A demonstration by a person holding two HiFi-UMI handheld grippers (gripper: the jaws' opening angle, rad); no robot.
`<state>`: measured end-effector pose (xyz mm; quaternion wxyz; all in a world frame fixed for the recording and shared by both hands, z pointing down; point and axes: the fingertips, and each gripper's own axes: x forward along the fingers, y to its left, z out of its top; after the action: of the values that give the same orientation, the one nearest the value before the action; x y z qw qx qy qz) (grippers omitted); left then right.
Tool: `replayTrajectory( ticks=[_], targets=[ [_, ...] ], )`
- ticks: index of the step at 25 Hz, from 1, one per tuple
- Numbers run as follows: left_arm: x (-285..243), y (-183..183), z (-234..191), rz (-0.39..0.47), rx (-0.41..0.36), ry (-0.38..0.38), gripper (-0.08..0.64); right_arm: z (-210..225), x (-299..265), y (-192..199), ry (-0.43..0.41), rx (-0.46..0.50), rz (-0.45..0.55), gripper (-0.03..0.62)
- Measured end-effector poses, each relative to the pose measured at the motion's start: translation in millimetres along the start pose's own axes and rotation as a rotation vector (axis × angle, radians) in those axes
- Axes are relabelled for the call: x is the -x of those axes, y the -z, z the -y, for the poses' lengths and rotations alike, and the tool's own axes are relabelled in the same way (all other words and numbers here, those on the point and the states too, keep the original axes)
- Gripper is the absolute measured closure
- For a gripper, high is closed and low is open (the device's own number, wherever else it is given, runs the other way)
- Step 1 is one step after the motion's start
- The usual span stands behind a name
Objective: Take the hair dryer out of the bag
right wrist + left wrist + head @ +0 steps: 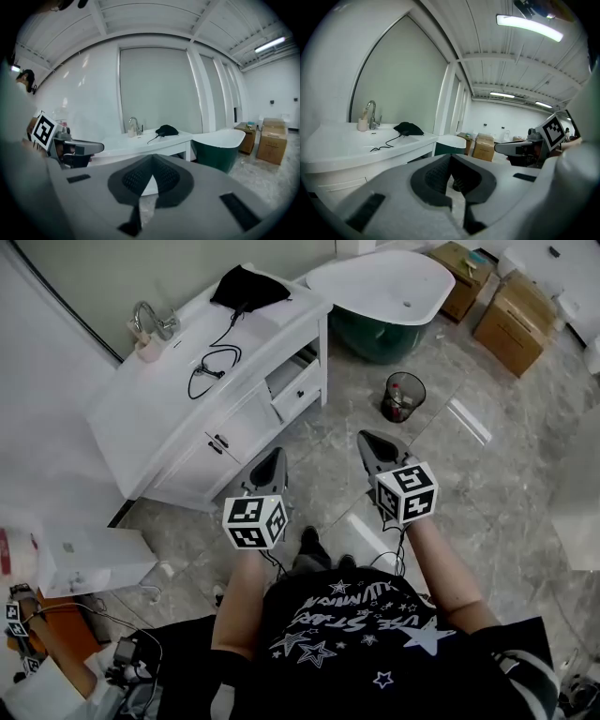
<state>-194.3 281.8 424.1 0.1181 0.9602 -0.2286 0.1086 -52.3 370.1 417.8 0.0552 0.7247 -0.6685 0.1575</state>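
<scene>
While the black bag lies at the far end of the white bench, at about 11 o'clock from my two grippers, I cannot make out the hair dryer itself. A black cord leads out of the bag toward 7 o'clock and ends in a loose coil on the bench top. A faucet stands at 9 o'clock from the bag, with a small pale container just beside it.

My left gripper is fully closed, with nothing between its pads. It hovers above the floor in front of the bench cabinet, well apart from the bag, tilted slightly downward. My right gripper is likewise closed and empty. It sits at 3 o'clock from the left gripper, near it but not touching.

A white bathtub with a dark green outer wall stands at 3 o'clock from the bag, just past the bench end. A black mesh bin stands on the grey tiled floor at 1 o'clock from my right gripper. Cardboard boxes sit at 2 o'clock, beyond the bathtub.
</scene>
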Motion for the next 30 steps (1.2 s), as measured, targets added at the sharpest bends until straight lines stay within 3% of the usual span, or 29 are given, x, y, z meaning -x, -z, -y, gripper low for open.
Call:
replayTrajectory(
  ticks=[9,18,30],
  targets=[
    [-9,3,-42,-0.013,0.019,0.001,0.549,-11,-39,2,0.018,-0.029,-0.016,0.587],
    [-33,-23,-103,0.017,0.029,0.039,0.548,-15,-99,-27,0.079,-0.020,0.040,0.586],
    [-68,-25,-149,0.002,0.037,-0.019,0.548,12,-151,-29,0.087,-0.025,0.003,0.586]
  ],
)
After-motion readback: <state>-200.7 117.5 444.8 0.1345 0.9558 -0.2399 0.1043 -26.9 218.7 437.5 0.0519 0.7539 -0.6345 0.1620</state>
